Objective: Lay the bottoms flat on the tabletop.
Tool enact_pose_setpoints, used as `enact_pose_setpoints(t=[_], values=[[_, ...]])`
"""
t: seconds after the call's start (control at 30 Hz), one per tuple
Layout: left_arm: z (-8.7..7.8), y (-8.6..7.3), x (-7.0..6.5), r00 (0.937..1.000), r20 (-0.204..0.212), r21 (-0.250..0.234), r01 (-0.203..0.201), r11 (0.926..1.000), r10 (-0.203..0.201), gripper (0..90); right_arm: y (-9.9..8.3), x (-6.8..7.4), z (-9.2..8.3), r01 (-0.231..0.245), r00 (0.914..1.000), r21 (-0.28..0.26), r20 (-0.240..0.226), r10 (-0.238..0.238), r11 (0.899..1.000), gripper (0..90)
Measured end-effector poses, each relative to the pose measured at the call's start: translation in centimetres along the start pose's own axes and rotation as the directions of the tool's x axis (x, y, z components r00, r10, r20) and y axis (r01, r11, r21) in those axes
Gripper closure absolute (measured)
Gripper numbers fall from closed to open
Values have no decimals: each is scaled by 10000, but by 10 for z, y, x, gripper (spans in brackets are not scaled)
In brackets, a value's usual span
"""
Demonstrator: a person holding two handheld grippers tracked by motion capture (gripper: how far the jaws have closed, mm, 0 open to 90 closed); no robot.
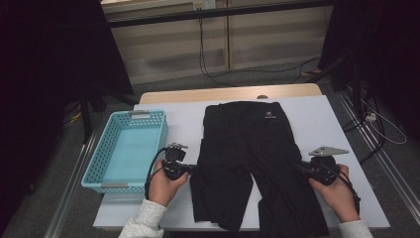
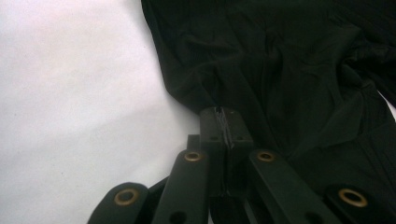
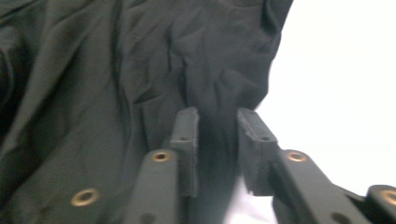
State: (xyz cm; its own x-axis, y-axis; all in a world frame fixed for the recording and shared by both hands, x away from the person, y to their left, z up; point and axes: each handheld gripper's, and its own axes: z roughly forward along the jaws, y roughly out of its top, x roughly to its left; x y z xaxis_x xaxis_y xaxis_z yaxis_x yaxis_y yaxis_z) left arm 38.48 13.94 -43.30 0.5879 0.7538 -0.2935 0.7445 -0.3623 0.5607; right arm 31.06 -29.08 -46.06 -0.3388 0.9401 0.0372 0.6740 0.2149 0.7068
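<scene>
black shorts spread flat on white-covered table, waistband far, legs near, just right of turquoise basket. left gripper clenched on outer edge of left leg, fabric pinched between pads. right gripper at outer edge of right leg, jaws straddling a ridge of cloth, gap visible, not yet pinched. to do well: closing right fully on hem before lifting; matching grip heights; raising both edges evenly, avoiding drag.
</scene>
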Motion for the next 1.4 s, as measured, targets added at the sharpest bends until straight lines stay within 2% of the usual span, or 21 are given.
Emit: enact_pose_setpoints(t=[0.07, 0.1, 0.2, 0.27, 0.3, 0.37, 0.47, 0.5, 0.57, 0.63, 0.8, 0.93, 1.0, 1.1, 1.23, 1.4], values=[[0, 0, 0, 10000, 3, -21, -11, 10000, 11, 886, -1, -4, -1, -179, 9998, -54, -126, 178, 9998, 882], [0, 0, -1, 10000, 21, -24, -8, 10000, 8, 887, -1, -6, -1, -240, 9996, -130, -117, 238, 9996, 895], [0, 0, -1, 10000, 47, -20, -22, 10000, 22, 887, -3, -16, -4, -465, 9984, -293, 292, 474, 9985, 897], [0, 0, -1, 10000, 69, -3, -14, 10000, 14, 887, -5, -22, -4, -686, 9972, -309, 268, 694, 9972, 892], [1, 0, -1, 10000, 57, 13, -39, 10000, 39, 886, -6, -23, -4, -675, 9976, -351, 150, 681, 9971, 879], [2, 0, -3, 9999, 103, 35, -51, 10000, 50, 887, -5, -21, -4, -533, 9980, -324, 320, 543, 9981, 848], [3, 0, -4, 9999, 132, 63, -63, 10000, 63, 886, -4, -21, -5, -307, 9982, -238, 513, 319, 9992, 884], [4, 0, -5, 9999, 140, 117, -96, 9999, 95, 886, -5, -22, -5, -412, 9984, -236, 376, 420, 9989, 871], [5, -1, -4, 9999, 119, 136, -115, 9998, 113, 887, -5, -23, -6, -312, 9965, -273, 771, 333, 9991, 785], [4, 0, -5, 9998, 123, 142, -126, 9998, 125, 886, -3, -21, -8, -386, 9965, -376, 730, 412, 9986, 727], [2, 1, -4, 9999, 157, 57, -47, 10000, 46, 887, 9, 0, -11, 28, 9996, -679, 270, -10, 9977, 570], [1, 1, -4, 9999, 107, -13, -26, 10000, 26, 887, 19, 26, -10, 525, 9979, -931, -322, -558, 9943, 515], [0, 1, -5, 9999, 145, -26, -34, 10000, 35, 887, 24, 42, -9, 880, 9935, -1013, -633, -947, 9909, 515], [0, 0, -5, 9999, 102, -50, -94, 9999, 94, 886, 30, 63, -7, 1403, 9821, -1061, -1115, -1520, 9844, 515], [2, -2, -6, 9998, 131, 1, -116, 9999, 116, 885, 36, 83, 1, 1707, 9712, -1216, -1464, -1878, 9778, 519], [0, -4, -7, 9999, 98, -170, -72, 9998, 74, 883, 44, 101, 17, 2048, 9549, -1175, -1943, -2247, 9717, 555]])
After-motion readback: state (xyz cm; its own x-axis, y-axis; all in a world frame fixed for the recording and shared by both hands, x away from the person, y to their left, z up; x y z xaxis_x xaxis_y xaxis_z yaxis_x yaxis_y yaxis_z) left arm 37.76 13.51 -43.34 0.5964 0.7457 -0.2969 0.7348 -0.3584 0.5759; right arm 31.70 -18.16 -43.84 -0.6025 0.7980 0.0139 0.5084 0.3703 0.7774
